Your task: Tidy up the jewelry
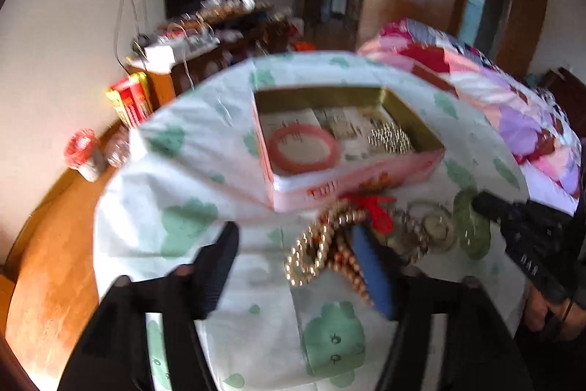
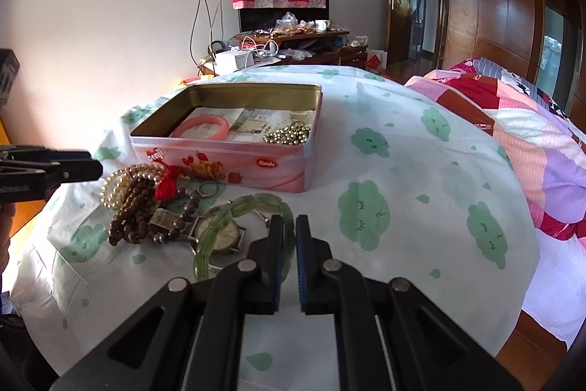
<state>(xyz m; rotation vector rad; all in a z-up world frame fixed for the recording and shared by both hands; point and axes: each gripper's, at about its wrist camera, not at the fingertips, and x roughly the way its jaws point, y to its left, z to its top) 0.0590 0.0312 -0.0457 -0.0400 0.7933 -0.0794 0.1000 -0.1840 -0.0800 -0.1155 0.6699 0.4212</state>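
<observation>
Right gripper (image 2: 289,226) clamped on green bracelet (image 2: 238,207). Left gripper (image 1: 296,251) fingers apart over bead pile (image 1: 329,240). Tin (image 2: 227,163) beyond, lid off.

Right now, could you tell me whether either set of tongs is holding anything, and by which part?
The right tongs pinch the green jade-like bead bracelet at its near-right arc; the left tongs are open, holding nothing.

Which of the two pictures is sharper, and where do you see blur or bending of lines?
Left wrist view: motion blur smears the tin, the beads and the left claw. Right wrist view: sharp, with the tin's print and the watch clear. Both views: fisheye bending curves the table cloth edge and darkens the corners.
</observation>
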